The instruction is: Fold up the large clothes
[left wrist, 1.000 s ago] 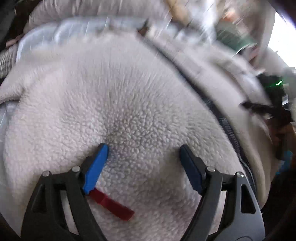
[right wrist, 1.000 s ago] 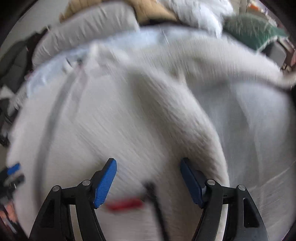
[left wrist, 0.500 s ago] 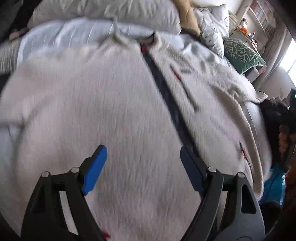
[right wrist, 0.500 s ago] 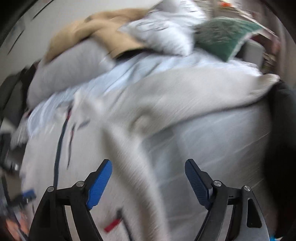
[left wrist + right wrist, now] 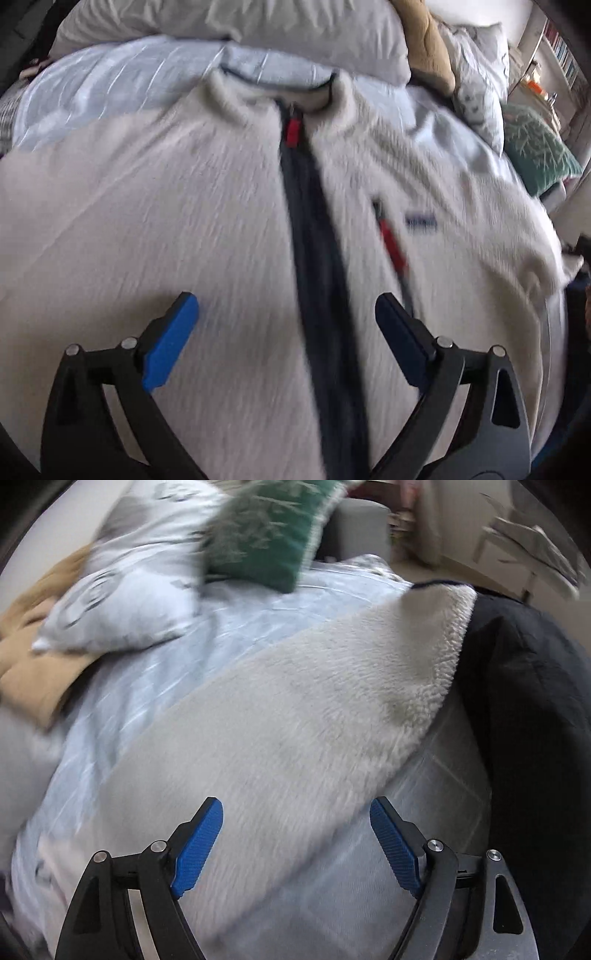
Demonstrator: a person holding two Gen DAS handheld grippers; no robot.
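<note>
Just one fleece jacket [image 5: 166, 206], two claws.

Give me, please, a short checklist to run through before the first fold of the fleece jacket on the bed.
1. Fleece jacket lying front up on the bed sheet: ok.
2. Main zipper closed up to the collar: ok.
3. Left gripper open, holding nothing: ok.
4. Right gripper open, holding nothing: ok.
5. Sleeve spread out straight on the sheet: ok.
6. Hem lying flat: cannot tell, out of view.
</note>
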